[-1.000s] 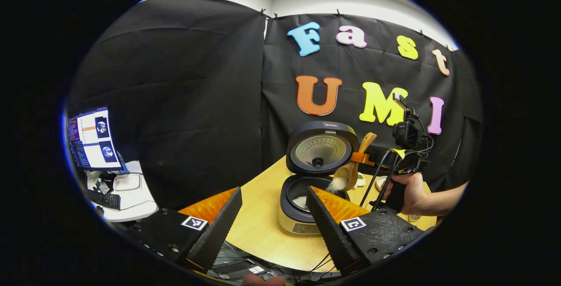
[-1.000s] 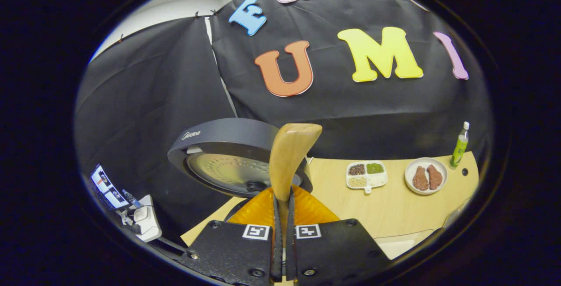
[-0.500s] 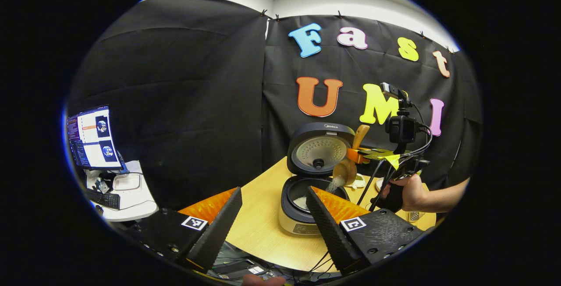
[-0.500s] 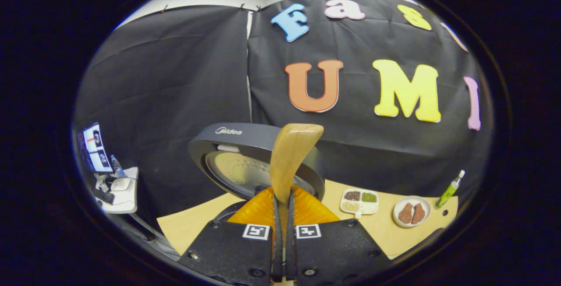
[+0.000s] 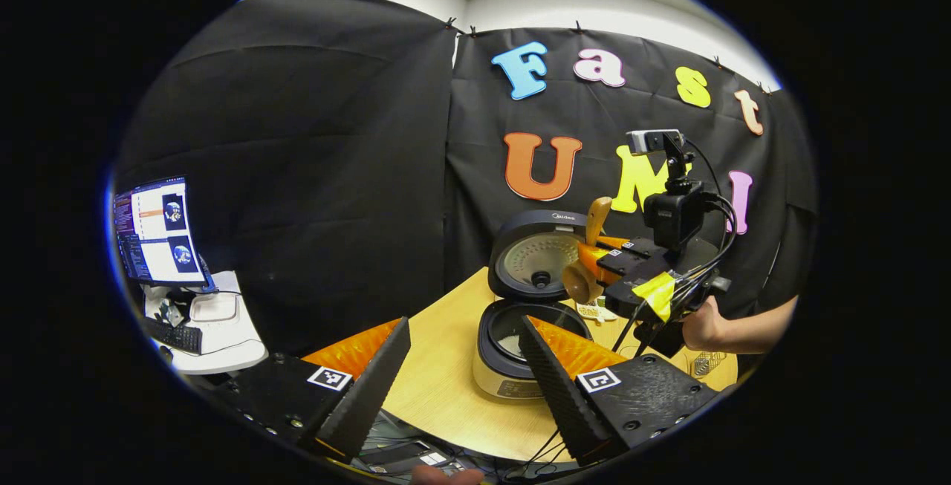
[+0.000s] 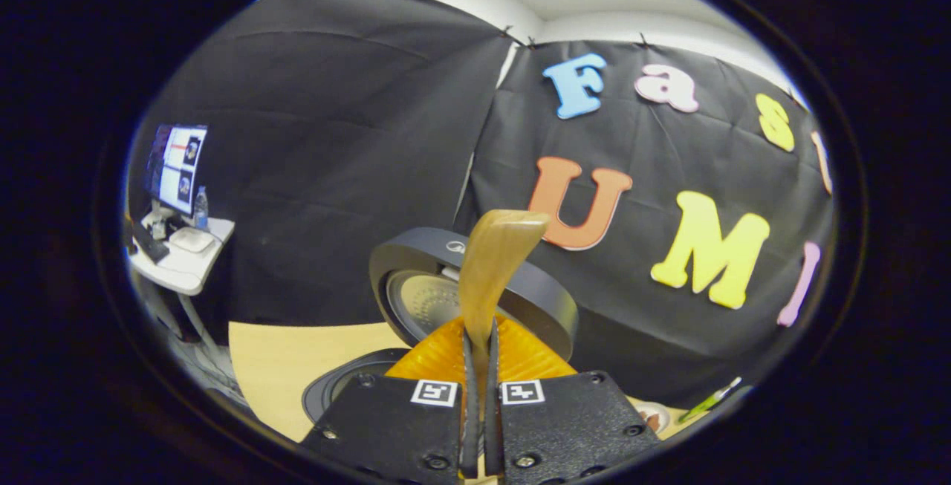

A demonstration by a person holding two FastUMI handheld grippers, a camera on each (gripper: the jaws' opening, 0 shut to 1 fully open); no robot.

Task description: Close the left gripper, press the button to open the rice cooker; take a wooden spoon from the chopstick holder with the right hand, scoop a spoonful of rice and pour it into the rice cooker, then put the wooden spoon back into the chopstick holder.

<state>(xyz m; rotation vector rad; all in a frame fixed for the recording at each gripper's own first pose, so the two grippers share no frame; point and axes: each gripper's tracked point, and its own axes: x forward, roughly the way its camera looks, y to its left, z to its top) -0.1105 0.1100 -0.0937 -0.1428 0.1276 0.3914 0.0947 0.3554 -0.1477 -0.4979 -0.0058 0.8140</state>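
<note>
1. Left gripper [image 5: 464, 366]: fingers spread wide, nothing between them, low before the table [image 5: 446, 388].
2. Rice cooker [image 5: 520, 351]: lid up, white rice inside.
3. Right gripper [image 6: 479, 366]: fingers pinching the wooden spoon [image 6: 490, 269] by its handle, above the cooker.

Rice cooker open; wooden spoon held above it.

Rice cooker [image 5: 520, 351]: dark round body with a pale lower band, on the wooden table. Lid [image 5: 536, 256] upright behind the pot, its perforated metal inner plate facing forward. Small patch of white rice [image 5: 510, 342] on the pot bottom. Wooden spoon [image 5: 582, 277]: light wood, bowl down and just above the pot's far right rim, handle rising in front of the lid; in the right gripper view the handle [image 6: 492, 262] is pinched between both fingers, its tip curving right.
</note>
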